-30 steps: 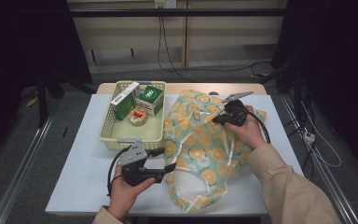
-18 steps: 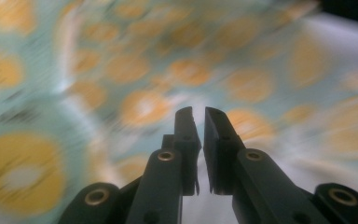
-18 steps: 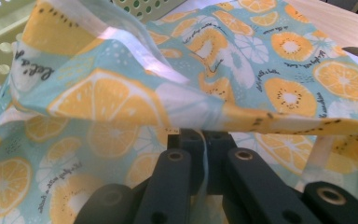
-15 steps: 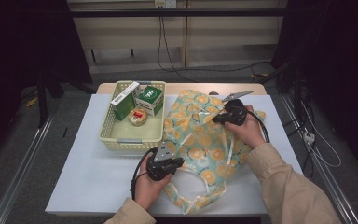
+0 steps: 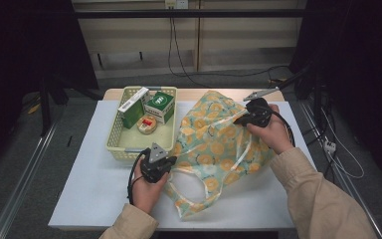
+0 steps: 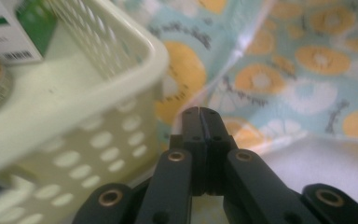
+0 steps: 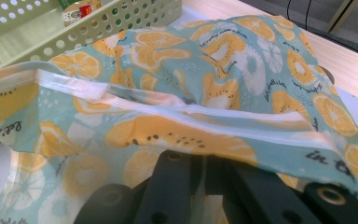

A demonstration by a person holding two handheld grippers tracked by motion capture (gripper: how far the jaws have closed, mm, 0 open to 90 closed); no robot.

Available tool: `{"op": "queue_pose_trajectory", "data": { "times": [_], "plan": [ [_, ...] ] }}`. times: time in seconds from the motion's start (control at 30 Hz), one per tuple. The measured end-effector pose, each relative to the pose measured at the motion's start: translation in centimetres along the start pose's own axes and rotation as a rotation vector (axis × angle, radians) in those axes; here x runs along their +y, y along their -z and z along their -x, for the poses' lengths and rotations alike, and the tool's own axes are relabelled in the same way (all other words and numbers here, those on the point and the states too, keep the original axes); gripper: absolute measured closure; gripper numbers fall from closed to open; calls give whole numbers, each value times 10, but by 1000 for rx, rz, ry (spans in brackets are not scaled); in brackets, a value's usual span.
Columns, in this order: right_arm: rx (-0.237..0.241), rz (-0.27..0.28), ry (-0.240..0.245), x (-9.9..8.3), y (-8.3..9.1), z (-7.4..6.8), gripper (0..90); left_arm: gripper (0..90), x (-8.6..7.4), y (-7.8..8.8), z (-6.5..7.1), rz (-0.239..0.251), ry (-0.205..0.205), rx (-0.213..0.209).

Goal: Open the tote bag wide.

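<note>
Thin orange-slice-print fabric bag, spread on the white desk beside the basket; right gripper jaws pinching its rim, left gripper jaws closed empty near the white trim; advise catching one layer only.

This looks like a lab or recording studio rather than a home. The counter is a plain white sheet on a wooden top, set on a grey floor with metal rails alongside. Black curtains hang at both sides, and loose cables run down from a wall socket behind.
</note>
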State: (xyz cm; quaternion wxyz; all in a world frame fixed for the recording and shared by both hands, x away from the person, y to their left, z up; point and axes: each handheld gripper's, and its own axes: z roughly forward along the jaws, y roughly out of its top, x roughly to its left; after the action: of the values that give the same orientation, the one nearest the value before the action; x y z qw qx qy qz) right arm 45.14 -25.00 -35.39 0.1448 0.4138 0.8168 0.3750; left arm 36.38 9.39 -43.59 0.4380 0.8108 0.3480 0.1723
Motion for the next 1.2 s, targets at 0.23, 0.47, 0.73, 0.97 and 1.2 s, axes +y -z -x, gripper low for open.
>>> {"op": "queue_pose_trajectory", "data": {
  "times": [0.23,0.47,0.73,0.97,1.2],
  "plan": [
    [-4,-5,-6,0,8,0,900,900,6,5,-4,22,36,-26],
    [-9,-10,8,-1,5,-5,900,900,12,3,1,40,56,-85],
    [13,-17,0,-4,-6,-8,900,748,23,9,6,75,74,-176],
    [27,-25,-3,-4,-11,-11,900,411,39,22,3,86,114,-216],
    [29,-30,-9,-4,-15,-11,900,223,58,35,-5,93,86,-213]
  ]
}}
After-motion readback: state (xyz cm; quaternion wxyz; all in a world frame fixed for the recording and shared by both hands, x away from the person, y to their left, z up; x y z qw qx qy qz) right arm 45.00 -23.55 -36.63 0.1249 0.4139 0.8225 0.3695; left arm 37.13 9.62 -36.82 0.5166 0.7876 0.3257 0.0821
